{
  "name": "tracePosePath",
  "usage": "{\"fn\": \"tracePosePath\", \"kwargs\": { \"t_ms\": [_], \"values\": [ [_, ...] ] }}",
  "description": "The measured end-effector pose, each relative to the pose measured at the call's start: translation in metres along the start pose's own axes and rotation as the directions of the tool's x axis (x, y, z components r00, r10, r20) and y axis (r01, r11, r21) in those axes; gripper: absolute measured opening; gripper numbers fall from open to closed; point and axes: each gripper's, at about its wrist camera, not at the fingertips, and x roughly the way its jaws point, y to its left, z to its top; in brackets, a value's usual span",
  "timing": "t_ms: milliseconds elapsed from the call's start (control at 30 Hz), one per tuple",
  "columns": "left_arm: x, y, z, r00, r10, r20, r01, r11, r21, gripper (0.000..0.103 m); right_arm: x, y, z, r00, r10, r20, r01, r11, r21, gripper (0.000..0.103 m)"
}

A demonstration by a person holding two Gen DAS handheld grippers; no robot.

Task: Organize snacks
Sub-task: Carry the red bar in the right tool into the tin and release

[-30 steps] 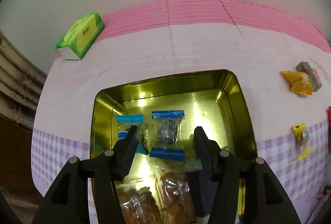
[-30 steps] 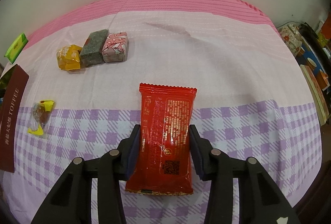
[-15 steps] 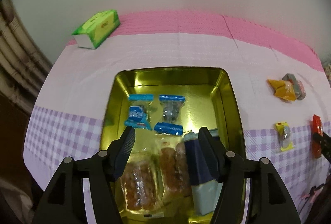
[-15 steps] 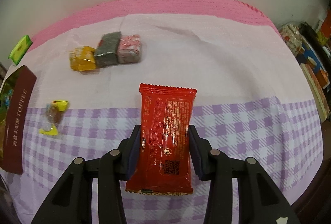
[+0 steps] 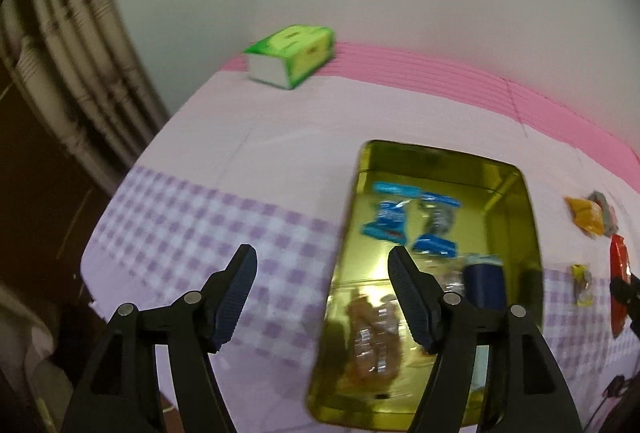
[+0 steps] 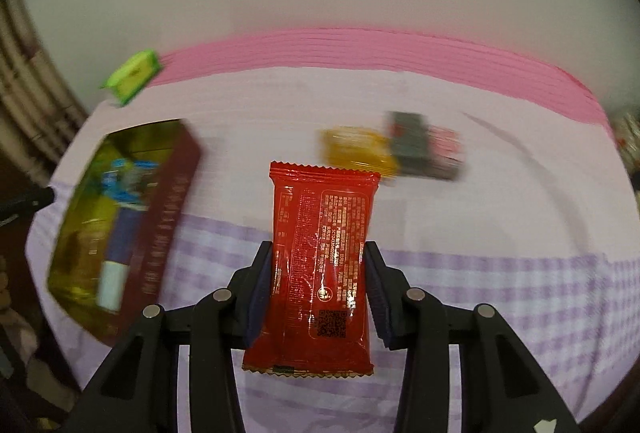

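Note:
My right gripper (image 6: 319,253) is shut on a red snack packet (image 6: 320,265), held upright above the cloth. That red packet (image 5: 618,273) also shows at the right edge of the left wrist view. The gold tin (image 5: 532,233) lies left of it, seen with a maroon side (image 6: 164,225) in the right wrist view. Inside are two blue packets (image 5: 386,219), brown biscuit packs (image 5: 372,341) and a dark blue packet (image 5: 484,281). My left gripper (image 5: 320,257) hangs over the checked cloth at the tin's left rim, its jaws opening with nothing between them.
A yellow packet (image 6: 356,149), a grey block (image 6: 410,141) and a pink one (image 6: 446,149) lie together behind the red packet. A small yellow candy (image 5: 580,283) sits right of the tin. A green tissue pack (image 5: 292,55) stands at the back left, near the table edge.
My left gripper swung left off the tin and its jaws widened. My right gripper carried the red packet leftward, bringing the tin into its view.

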Motion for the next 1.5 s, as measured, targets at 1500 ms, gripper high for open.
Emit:
{"fn": "tracePosePath", "kwargs": {
  "t_ms": [1500],
  "values": [
    [0.016, 0.071, -0.035, 0.993, 0.070, -0.092, -0.080, 0.990, -0.118, 0.069, 0.064, 0.208, 0.000, 0.966, 0.186, -0.181, -0.228, 0.940, -0.252, 0.044]
  ]
}}
